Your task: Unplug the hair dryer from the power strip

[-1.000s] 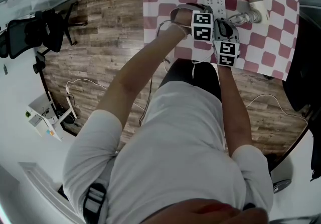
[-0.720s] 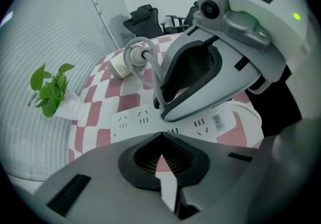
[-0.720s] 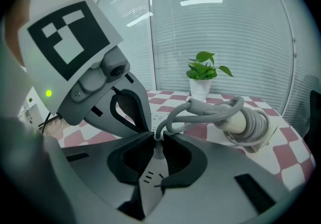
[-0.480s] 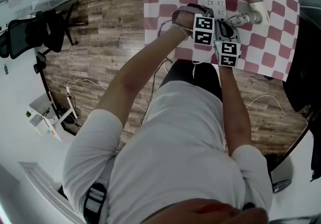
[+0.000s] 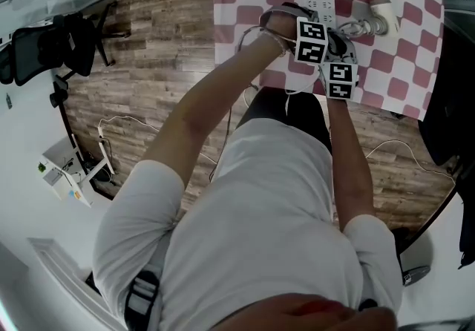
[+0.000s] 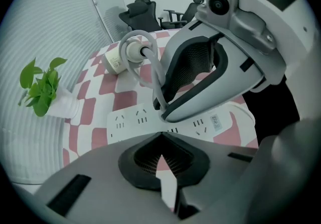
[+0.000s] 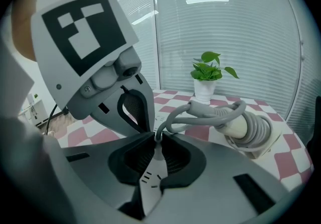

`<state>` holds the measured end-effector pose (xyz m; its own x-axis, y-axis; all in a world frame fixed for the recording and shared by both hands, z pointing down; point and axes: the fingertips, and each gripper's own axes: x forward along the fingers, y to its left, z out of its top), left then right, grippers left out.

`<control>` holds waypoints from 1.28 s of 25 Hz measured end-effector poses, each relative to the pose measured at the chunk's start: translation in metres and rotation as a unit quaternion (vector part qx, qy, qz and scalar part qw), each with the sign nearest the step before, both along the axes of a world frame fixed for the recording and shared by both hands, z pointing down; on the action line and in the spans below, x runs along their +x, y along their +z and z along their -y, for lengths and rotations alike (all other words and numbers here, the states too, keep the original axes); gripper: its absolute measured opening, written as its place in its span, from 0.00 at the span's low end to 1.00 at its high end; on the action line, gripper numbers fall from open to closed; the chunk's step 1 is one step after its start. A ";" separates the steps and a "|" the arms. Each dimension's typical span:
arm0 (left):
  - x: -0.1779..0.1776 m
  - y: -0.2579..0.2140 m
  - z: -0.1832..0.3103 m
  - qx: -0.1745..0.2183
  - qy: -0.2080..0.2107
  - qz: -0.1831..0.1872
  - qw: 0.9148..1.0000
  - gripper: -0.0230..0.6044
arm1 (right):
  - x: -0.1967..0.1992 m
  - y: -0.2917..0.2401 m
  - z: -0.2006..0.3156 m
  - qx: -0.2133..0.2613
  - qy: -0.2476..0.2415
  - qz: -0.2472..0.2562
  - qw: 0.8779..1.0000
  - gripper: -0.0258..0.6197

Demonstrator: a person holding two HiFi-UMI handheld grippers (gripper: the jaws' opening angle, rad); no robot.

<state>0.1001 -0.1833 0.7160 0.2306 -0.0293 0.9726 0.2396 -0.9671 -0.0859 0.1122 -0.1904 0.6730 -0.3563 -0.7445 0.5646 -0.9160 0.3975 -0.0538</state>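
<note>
Two grippers close together, our right gripper (image 7: 156, 143) closing its jaws on the white plug (image 7: 157, 153) in the power strip (image 6: 131, 121) right under its tips, hair dryer (image 7: 236, 126) just beyond, our left gripper (image 6: 160, 137) clenched empty alongside, strip's label (image 6: 215, 121) unreadable to us.

Smooth, faintly glossy plastic is seen on the long white power strip (image 6: 131, 121) and the small white plug (image 7: 157, 151); the pink-and-white checked cloth (image 6: 126, 101) looks matt, the grey coiled cord (image 7: 200, 110) rubbery.

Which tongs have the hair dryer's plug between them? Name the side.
The right tongs, closing around the plug; the left tongs are shut on nothing.
</note>
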 end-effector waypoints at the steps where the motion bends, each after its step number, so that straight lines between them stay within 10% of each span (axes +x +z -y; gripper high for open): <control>1: 0.000 0.000 0.000 -0.001 -0.001 -0.004 1.000 0.08 | 0.001 0.001 0.000 -0.001 0.002 0.002 1.000 0.14; 32: 0.000 -0.001 -0.001 -0.027 -0.020 -0.015 0.999 0.08 | -0.003 -0.006 -0.003 0.009 -0.023 -0.022 0.999 0.14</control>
<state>0.1003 -0.1826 0.7145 0.2587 0.0133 0.9659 0.1995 -0.9791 -0.0399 0.1094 -0.1871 0.6665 -0.3650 -0.7384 0.5670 -0.8981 0.4398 -0.0053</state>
